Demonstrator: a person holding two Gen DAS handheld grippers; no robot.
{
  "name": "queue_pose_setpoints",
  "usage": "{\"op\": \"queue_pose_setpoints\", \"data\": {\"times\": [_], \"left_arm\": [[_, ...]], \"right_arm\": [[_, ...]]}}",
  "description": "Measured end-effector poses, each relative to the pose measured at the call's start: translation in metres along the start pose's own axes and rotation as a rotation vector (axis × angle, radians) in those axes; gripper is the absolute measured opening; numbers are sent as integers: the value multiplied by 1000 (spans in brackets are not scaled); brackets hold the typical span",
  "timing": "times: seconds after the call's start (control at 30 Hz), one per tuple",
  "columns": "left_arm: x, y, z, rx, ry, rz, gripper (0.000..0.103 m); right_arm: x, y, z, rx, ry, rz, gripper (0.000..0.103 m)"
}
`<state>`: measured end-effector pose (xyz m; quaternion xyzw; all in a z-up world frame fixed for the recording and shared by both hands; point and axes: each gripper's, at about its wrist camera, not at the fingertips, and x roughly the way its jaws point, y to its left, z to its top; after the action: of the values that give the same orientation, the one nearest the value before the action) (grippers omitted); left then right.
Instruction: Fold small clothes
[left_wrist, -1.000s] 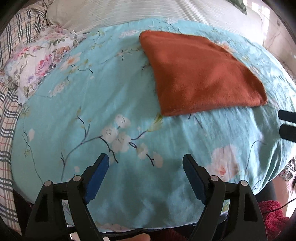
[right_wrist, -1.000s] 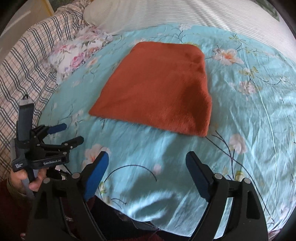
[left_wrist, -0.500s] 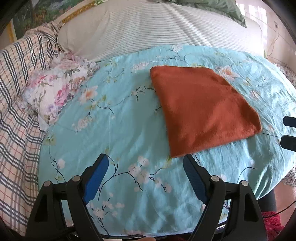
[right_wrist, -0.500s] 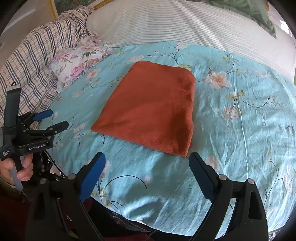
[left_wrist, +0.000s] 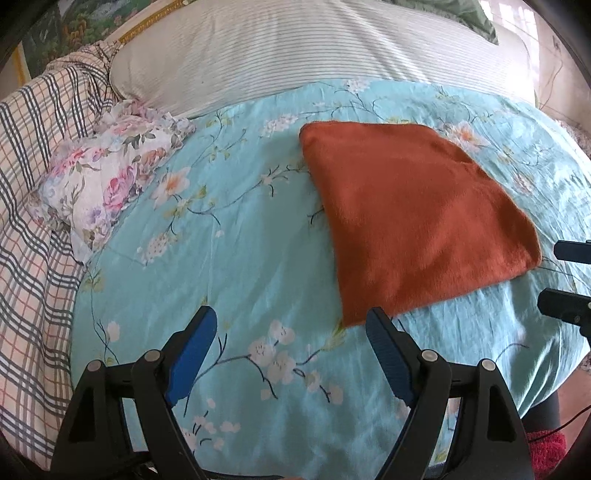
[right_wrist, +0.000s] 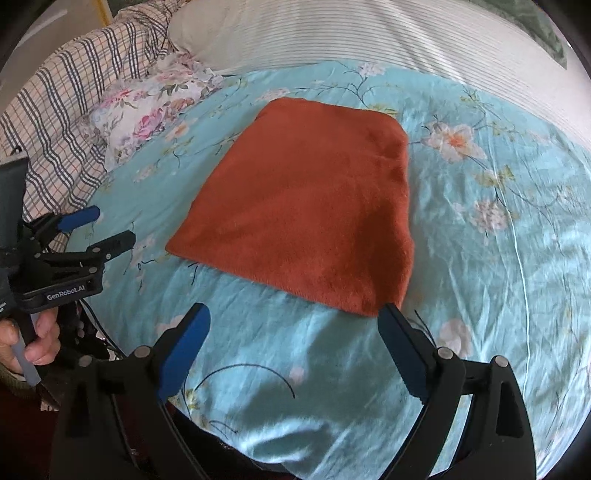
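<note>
The turquoise floral sheet (left_wrist: 229, 236) fills most of what I see, spread over the bed with a striped white pillow (left_wrist: 295, 48) behind it. Left of the sheet lies a plaid blanket (left_wrist: 26, 192), and on the sheet's left edge sits a crumpled rose-print cloth (left_wrist: 107, 173). The piece I am working on, a rust-orange fleece cloth (right_wrist: 306, 206), lies flat on the middle of the sheet, already folded into a neat four-sided pad with nothing on it.

My left gripper (left_wrist: 291, 354) hangs above the sheet's near edge with its blue pads spread wide and nothing between them; the cloth's near corner shows just beyond its right pad. My right gripper (right_wrist: 295, 343) has just been opening and is likewise released and empty, above the sheet in front of the cloth.

I judge this fold nearly finished or done. The risk now is a pad catching that near corner as I move, which would drag the soft fleece and flip a layer open. Pinching the sheet along with it would also wrinkle the pad.
</note>
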<state>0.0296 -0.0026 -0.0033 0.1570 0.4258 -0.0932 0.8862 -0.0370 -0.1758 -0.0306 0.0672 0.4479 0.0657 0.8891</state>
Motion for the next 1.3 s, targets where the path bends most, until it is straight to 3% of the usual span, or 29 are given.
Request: {"op": "queue_pose_setpoints", "data": {"times": [0.27,0.5,0.7,0.93,1.1,1.17,1.2,1.23,1.3], "left_arm": [[4,0,20,-8,-18,-9,83],[33,11,45,-75,17,-105,83],[74,19,84,-141,31,-183,83],[137,21,128,-217,89,-302,83],[188,17,154,-252,154,-363,83],[205,15,160,-264,156,-388,68],[209,13,162,-259,149,-423,40],[209,10,163,-257,142,-436,33],[192,1,167,-206,67,-356,23]], "right_arm": [[1,-6,23,-24,-18,4,92],[6,-28,53,49,-73,44,92],[31,-69,92,156,-121,49,92],[86,-122,134,325,-78,72,74],[122,-142,148,382,-46,126,68],[136,-145,149,400,-21,157,30],[139,-145,149,406,-16,168,26],[138,-144,150,397,-28,166,19],[118,-134,154,349,-99,150,15]]}}
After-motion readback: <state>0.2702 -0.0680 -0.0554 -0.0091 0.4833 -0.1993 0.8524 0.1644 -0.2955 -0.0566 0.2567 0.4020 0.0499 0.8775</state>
